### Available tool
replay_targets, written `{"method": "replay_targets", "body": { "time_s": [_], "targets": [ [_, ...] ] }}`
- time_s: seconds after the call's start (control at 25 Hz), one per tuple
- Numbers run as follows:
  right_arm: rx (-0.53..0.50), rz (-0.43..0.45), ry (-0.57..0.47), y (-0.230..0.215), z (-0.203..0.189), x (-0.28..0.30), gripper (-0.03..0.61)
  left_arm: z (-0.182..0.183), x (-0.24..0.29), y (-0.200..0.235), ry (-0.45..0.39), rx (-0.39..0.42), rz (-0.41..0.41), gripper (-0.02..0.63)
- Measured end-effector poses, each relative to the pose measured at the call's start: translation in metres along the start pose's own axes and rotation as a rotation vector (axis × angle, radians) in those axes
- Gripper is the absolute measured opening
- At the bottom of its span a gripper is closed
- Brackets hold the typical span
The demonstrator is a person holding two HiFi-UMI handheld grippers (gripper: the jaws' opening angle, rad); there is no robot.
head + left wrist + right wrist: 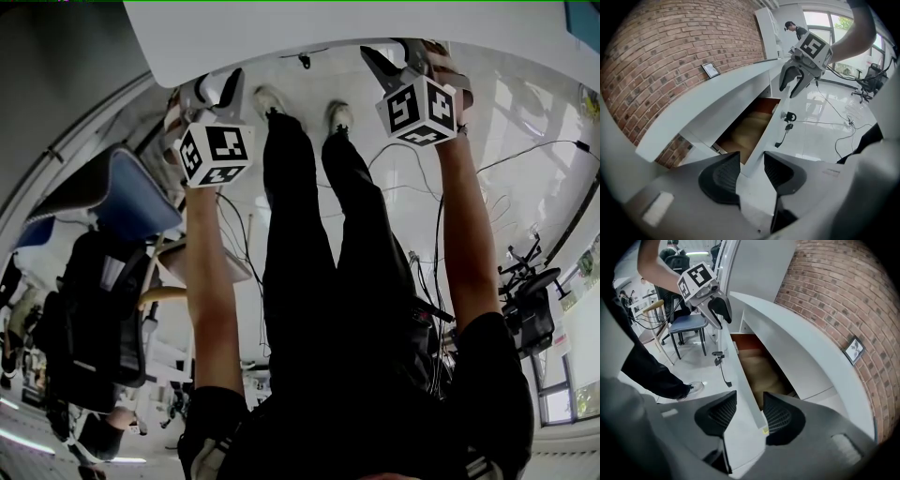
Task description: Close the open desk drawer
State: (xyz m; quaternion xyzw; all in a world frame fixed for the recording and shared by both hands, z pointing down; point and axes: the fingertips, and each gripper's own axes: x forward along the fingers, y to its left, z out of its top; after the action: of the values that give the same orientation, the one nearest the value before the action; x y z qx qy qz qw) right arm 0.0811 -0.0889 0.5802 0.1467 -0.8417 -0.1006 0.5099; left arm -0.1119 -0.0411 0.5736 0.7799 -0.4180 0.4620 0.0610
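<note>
Nearest the lens is the left claw [751,161]. Its jaws are part open and straddle the top edge of the drawer front [774,126] near one end, and we see no pad clamped on it. The right claw [749,401] sits at the other end with its jaws wide, the same edge between them and nothing gripped.

The drawer [749,130] stands pulled out from under the white worktop [712,101], its brown inside showing. A key [789,116] with a dangling tag sits in the front's outer face, between the two claws. A brick wall [670,47] stands behind.

We judge the step in hand to be the push home:
- Press with both outer jaws evenly, so the drawer runs straight.
- Keep off the key.
- Lift the inner jaws clear before the gap under the worktop closes on them.
</note>
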Motion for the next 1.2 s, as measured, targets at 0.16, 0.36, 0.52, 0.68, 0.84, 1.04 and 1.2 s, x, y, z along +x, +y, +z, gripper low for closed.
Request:
{"method": "replay_targets", "body": {
  "time_s": [0.16, 0.36, 0.52, 0.68, 0.84, 1.04, 1.2],
  "targets": [
    [0.030, -0.017, -0.027, 0.001, 0.000, -0.008, 0.187, 0.004, -0.009, 0.000, -0.023, -0.024, 0.014, 0.170],
    [0.050, -0.062, -0.060, 0.003, 0.001, -0.025, 0.189, 0.008, -0.022, -0.003, -0.042, -0.044, 0.034, 0.161],
    [0.107, -0.099, -0.115, 0.005, 0.007, -0.045, 0.189, 0.014, -0.038, -0.003, -0.110, -0.136, 0.056, 0.127],
    [0.207, -0.114, -0.173, 0.012, 0.009, -0.057, 0.187, 0.029, -0.057, -0.004, -0.212, -0.245, 0.059, 0.093],
    [0.309, -0.094, -0.237, 0.022, 0.018, -0.061, 0.184, 0.056, -0.085, 0.005, -0.338, -0.210, 0.117, 0.017],
    [0.486, -0.055, -0.354, 0.032, 0.026, -0.052, 0.183, 0.073, -0.107, 0.009, -0.449, -0.450, 0.166, 0.017],
    [0.692, -0.007, -0.402, 0.045, 0.024, -0.037, 0.181, 0.083, -0.120, 0.007, -0.480, -0.483, 0.171, 0.017]
  ]
}}
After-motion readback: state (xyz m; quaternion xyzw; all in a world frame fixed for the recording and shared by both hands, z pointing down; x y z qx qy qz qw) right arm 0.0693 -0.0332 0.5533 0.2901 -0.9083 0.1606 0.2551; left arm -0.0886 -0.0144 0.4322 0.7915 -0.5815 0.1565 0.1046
